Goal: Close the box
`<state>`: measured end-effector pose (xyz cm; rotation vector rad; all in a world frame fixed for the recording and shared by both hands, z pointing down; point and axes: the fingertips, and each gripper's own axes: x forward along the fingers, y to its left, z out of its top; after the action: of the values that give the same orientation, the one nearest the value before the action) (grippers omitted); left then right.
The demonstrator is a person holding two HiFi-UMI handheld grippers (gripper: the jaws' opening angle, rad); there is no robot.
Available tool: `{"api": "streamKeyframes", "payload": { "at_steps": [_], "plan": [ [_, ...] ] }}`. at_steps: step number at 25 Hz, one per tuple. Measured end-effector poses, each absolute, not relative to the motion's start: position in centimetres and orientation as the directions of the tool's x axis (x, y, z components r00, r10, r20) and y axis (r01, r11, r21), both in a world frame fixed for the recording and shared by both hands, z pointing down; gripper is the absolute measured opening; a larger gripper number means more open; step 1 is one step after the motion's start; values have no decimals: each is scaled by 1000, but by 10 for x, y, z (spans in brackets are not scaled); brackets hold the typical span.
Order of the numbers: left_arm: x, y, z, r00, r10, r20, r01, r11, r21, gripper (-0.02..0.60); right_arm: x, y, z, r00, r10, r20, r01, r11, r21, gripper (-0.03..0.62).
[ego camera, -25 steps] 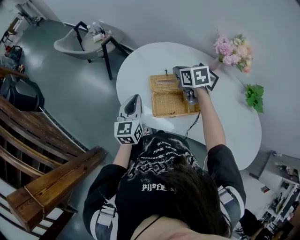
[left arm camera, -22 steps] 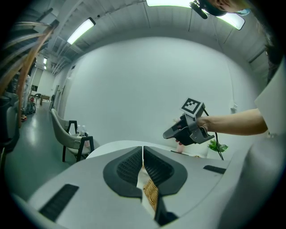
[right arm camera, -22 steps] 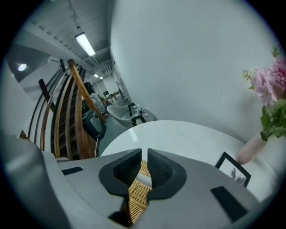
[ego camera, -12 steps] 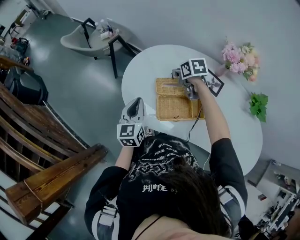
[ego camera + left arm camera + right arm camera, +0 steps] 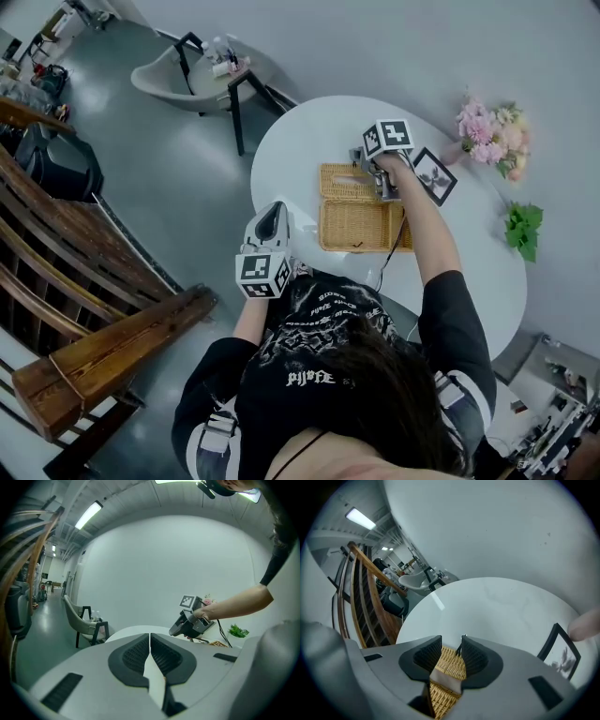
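Note:
The wicker box (image 5: 361, 225) stands on the white round table (image 5: 300, 150). From above it shows a large woven panel in front and a narrower woven panel with a pale strip (image 5: 345, 178) behind. Whether that rear panel stands up or lies back I cannot tell. My right gripper (image 5: 360, 157) hovers over the rear panel. In the right gripper view its jaws (image 5: 451, 644) are opening, with the weave and the pale strip (image 5: 445, 681) showing in the gap and the pads off them. My left gripper (image 5: 272, 208) hangs off the table near the person's body, its jaws (image 5: 150, 637) shut on nothing.
A black picture frame (image 5: 433, 175) stands right of the box, also in the right gripper view (image 5: 559, 651). Pink flowers (image 5: 492, 131) and a green sprig (image 5: 523, 230) lie at the table's right. A chair with a small stool (image 5: 187, 80) is behind, and a wooden stair rail (image 5: 94, 309) is at the left.
The right gripper has shifted from the box's right side towards its rear panel, and its jaws have spread. The left gripper has hardly moved. The head view has drifted.

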<state>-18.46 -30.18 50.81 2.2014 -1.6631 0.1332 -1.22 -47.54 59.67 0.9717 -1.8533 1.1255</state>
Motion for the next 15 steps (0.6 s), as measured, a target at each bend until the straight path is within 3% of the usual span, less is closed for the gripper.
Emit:
{"api": "streamKeyframes", "payload": {
  "at_steps": [15],
  "plan": [
    [-185, -301, 534, 351, -853, 386, -928, -260, 268, 28, -20, -494, 634, -420, -138, 897, -879, 306, -365, 153]
  ]
}}
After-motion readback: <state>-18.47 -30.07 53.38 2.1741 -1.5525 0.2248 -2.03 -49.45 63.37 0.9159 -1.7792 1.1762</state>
